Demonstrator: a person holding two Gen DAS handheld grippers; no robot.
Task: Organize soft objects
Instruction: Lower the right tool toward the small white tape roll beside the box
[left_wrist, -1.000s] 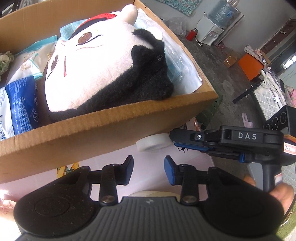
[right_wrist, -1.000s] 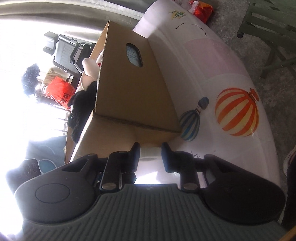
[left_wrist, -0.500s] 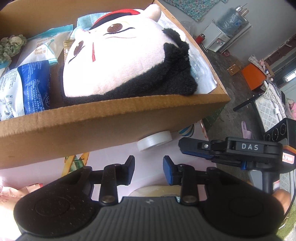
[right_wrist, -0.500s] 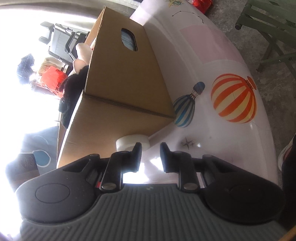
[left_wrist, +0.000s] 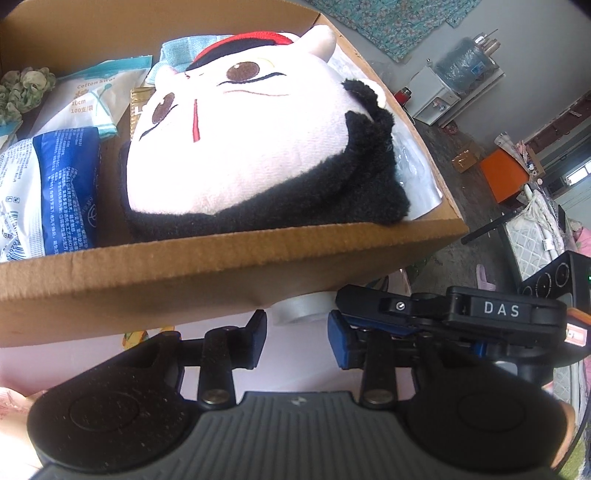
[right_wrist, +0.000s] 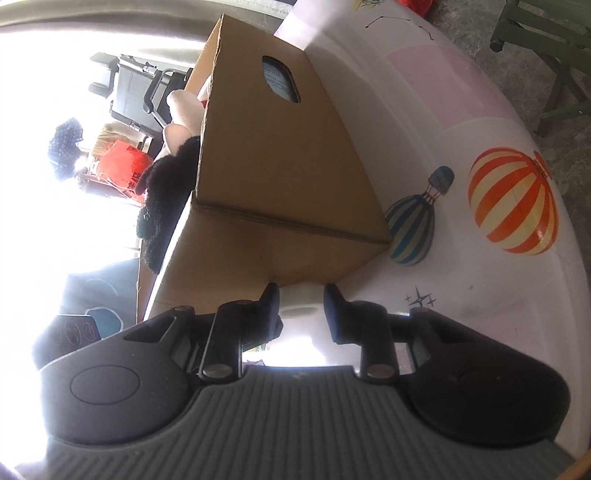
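1. The left gripper (left_wrist: 295, 328) has its jaws narrowly apart with nothing between them; a white roll of tape (left_wrist: 303, 312) lies just beyond the tips, against the foot of the box.
2. The right gripper (right_wrist: 301, 308) has jaws that have just been opening a little. The same roll of tape (right_wrist: 299, 312) sits in the gap, and I cannot tell if the pads touch it.
3. In the left wrist view the right gripper (left_wrist: 345, 306) comes in from the right side, very near the tape.
4. The cardboard box (left_wrist: 229, 269) stands on the surface (right_wrist: 480, 92), which has printed hot-air balloons (right_wrist: 513, 201).
5. Inside the box lies a plush toy (left_wrist: 236, 147), white face and black fur, reaching above the rim.
6. Beside the toy are a blue and white packet (left_wrist: 55, 192), a cotton swab bag (left_wrist: 92, 99) and a green scrunchie (left_wrist: 22, 92).
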